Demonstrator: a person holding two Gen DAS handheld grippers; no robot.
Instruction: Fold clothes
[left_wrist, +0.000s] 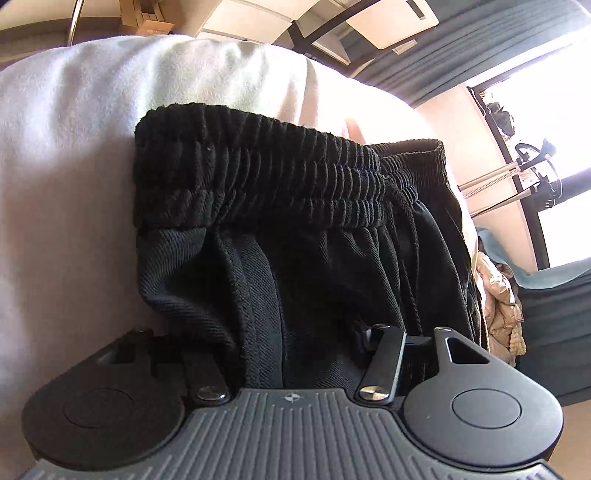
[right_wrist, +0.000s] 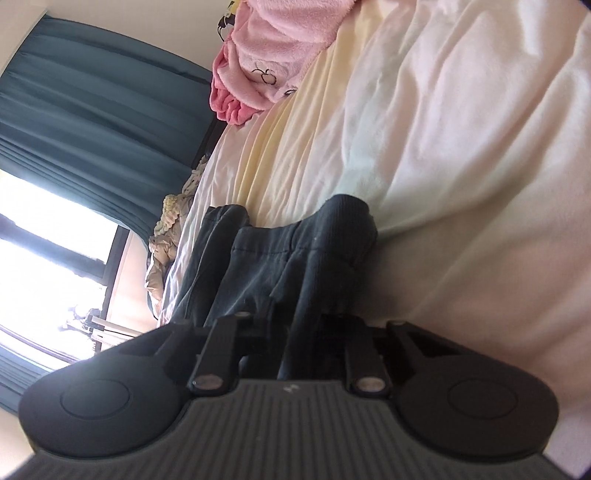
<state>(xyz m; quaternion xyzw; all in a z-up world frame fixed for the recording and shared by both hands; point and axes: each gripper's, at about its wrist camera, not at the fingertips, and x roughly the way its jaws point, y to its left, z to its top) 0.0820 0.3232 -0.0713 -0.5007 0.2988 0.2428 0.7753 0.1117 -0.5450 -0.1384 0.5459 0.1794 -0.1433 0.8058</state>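
From the left wrist camera we see the black pants (left_wrist: 295, 229) close up, lying on the white bedsheet (left_wrist: 66, 155). Their ribbed elastic waistband (left_wrist: 258, 173) runs across the middle of the frame and a drawstring (left_wrist: 410, 236) hangs down from it, details the other view does not give us. The left gripper (left_wrist: 295, 354) has a thick bunch of this dark cloth filling the gap between its jaws, so we read it as closed on the pants. From the right wrist camera the same garment (right_wrist: 280, 266) looks greyer and softer in focus. The right gripper (right_wrist: 295, 350) has its jaws drawn together on a narrow fold of it. Only this view shows us the pink fleece garment (right_wrist: 269, 55) farther along the bedsheet (right_wrist: 461, 129), and the teal curtain (right_wrist: 92, 122) beside the bright window (right_wrist: 48, 229).
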